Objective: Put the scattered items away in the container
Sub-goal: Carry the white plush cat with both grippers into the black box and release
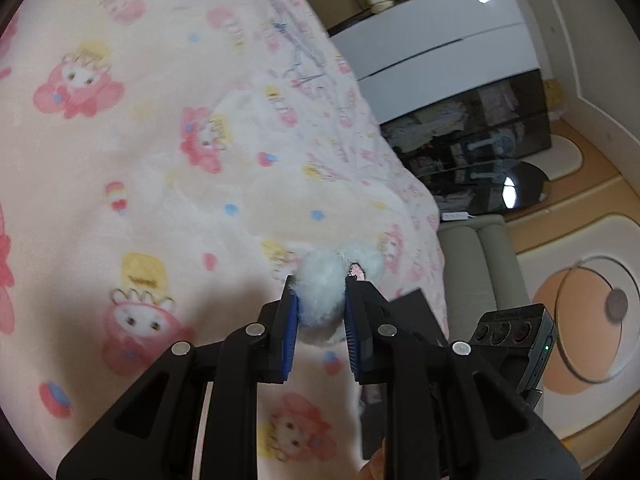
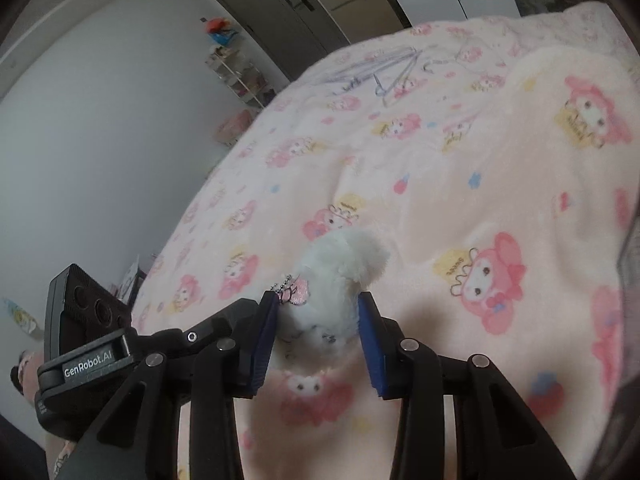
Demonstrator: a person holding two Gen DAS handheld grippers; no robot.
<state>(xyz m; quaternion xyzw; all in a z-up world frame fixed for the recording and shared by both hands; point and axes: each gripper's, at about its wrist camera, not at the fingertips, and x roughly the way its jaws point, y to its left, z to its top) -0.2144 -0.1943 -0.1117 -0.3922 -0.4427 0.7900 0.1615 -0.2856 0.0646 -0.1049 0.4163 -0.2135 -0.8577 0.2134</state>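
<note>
A small white fluffy plush toy with a pink tag and a ball chain is held over the pink cartoon-print blanket. My left gripper is shut on one end of it. My right gripper is shut on the same plush toy, which fills the gap between its blue pads. The pink tag and chain hang by the right gripper's left finger. No container shows in either view.
Several purple wire hangers lie far back on the blanket. The bed edge drops to a grey cushion and the floor at right. A dark glass cabinet and white wardrobe stand beyond.
</note>
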